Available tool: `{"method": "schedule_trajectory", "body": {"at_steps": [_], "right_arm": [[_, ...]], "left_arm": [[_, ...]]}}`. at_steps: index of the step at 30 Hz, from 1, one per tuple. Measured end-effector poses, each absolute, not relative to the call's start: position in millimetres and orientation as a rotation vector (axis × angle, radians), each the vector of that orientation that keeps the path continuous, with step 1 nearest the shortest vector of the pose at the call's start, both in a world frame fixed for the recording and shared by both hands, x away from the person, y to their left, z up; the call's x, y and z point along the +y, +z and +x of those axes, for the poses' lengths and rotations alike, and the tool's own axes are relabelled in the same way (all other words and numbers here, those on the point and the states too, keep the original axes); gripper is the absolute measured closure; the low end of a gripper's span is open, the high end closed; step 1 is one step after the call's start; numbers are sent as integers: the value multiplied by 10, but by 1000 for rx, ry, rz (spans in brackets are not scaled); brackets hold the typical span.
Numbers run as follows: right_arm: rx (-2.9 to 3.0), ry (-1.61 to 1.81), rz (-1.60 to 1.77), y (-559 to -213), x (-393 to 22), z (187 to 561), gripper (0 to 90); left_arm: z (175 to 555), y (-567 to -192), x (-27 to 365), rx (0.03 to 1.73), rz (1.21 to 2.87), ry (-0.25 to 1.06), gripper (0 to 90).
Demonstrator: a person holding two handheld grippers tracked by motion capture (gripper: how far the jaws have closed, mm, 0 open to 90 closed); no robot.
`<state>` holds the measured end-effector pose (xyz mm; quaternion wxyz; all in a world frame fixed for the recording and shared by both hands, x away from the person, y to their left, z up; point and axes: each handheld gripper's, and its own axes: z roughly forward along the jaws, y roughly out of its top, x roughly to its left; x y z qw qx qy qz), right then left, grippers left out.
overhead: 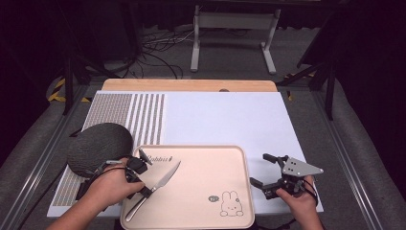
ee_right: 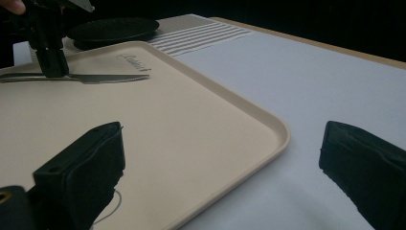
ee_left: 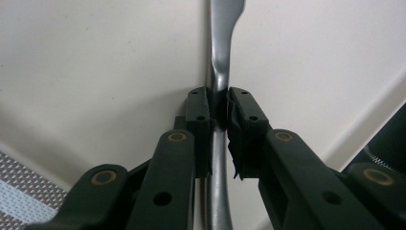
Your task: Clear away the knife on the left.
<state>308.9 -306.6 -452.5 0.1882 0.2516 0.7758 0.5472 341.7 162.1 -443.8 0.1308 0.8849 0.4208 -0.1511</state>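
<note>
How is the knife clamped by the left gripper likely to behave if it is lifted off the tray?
The knife looks like one piece of polished metal, so probably stiff. Its smooth, narrow handle sits between the left gripper pads, so it may slip or pivot. Lying flat on the tray, it seems unlikely to roll.

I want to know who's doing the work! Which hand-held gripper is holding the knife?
The left hand-held gripper. Its jaws are pinched shut on the knife over the tray. The right hand-held gripper sits beside the tray with its jaws wide open, holding nothing.
</note>
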Motion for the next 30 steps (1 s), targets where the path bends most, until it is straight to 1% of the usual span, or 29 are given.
{"method": "schedule_trajectory", "body": {"at_steps": [2, 4, 6, 8, 11, 14, 16, 18, 20, 22, 24, 25, 26, 27, 29, 30], "right_arm": [[2183, 1540, 708, -4525, -3068, 3087, 26], [2182, 1541, 706, -4525, -3066, 3088, 26], [2186, 1540, 704, -4526, -3064, 3088, 26], [2186, 1538, 703, -4527, -3064, 3088, 26], [2186, 1538, 704, -4528, -3064, 3089, 25], [2186, 1540, 704, -4530, -3063, 3089, 25], [2185, 1542, 702, -4529, -3062, 3089, 25], [2185, 1544, 703, -4529, -3061, 3087, 25], [2185, 1544, 704, -4530, -3061, 3087, 25], [2186, 1542, 699, -4530, -3062, 3088, 25], [2186, 1542, 700, -4530, -3063, 3087, 25], [2185, 1543, 704, -4530, -3063, 3086, 25], [2187, 1537, 701, -4531, -3066, 3088, 25], [2186, 1538, 703, -4531, -3065, 3088, 25], [2187, 1538, 702, -4533, -3064, 3088, 25], [2188, 1541, 701, -4534, -3062, 3089, 25]], "left_arm": [[3409, -4439, 1619, 1217, 2565, -437, 794], [3407, -4434, 1623, 1206, 2562, -438, 766], [3398, -4418, 1624, 1194, 2556, -426, 719], [3387, -4395, 1625, 1179, 2535, -400, 650], [3367, -4351, 1625, 1149, 2506, -389, 597], [3343, -4315, 1614, 1097, 2464, -312, 438], [3331, -4301, 1603, 1057, 2460, -284, 411], [3325, -4301, 1585, 1047, 2424, -296, 315], [3330, -4302, 1572, 1019, 2409, -312, 295], [3332, -4312, 1554, 954, 2408, -284, 256], [3330, -4313, 1537, 877, 2425, -259, 293], [3327, -4309, 1528, 834, 2437, -236, 328], [3322, -4295, 1518, 812, 2455, -231, 392], [3314, -4282, 1505, 790, 2470, -231, 506], [3321, -4267, 1491, 754, 2489, -231, 696], [3321, -4266, 1484, 735, 2498, -209, 822]]}}
